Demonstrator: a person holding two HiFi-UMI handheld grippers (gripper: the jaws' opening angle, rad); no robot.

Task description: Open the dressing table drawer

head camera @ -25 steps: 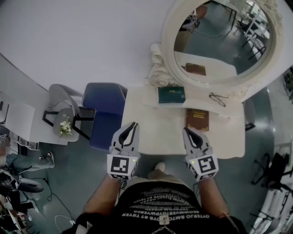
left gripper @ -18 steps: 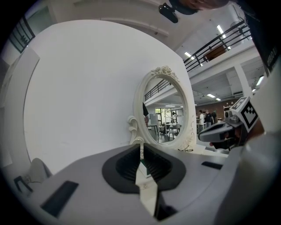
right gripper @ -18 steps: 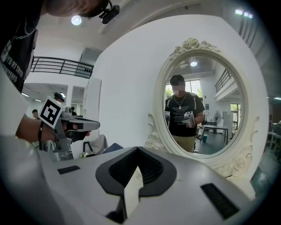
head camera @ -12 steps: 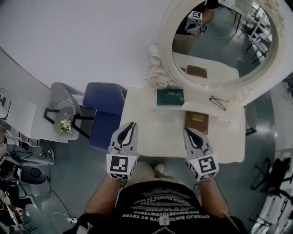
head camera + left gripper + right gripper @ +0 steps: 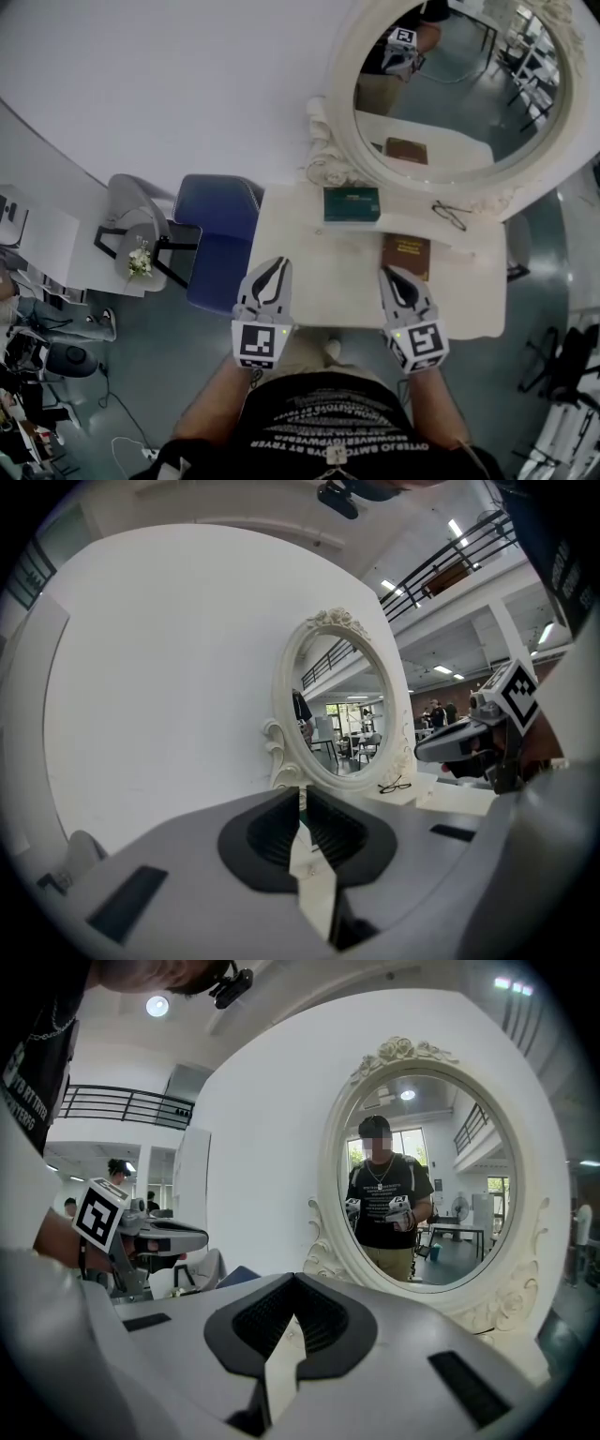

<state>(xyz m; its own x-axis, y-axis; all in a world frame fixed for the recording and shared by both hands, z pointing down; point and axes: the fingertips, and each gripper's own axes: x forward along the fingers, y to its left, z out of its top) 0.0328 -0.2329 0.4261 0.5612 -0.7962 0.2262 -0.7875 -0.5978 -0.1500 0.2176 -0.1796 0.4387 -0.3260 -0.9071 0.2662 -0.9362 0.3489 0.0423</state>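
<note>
White dressing table [image 5: 319, 253], mirror [image 5: 450, 94] at the far side. Your left gripper [image 5: 278, 263] and right gripper [image 5: 385, 273] hover over its near edge, jaws narrow and empty. They're likely staged for the drawer, unseen here.

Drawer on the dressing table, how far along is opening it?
Done: nothing; the table shows no drawer pulled out. In hand: left gripper and right gripper hover over its front edge, jaws together, empty. To do: reach the drawer front, grip it, pull.
</note>
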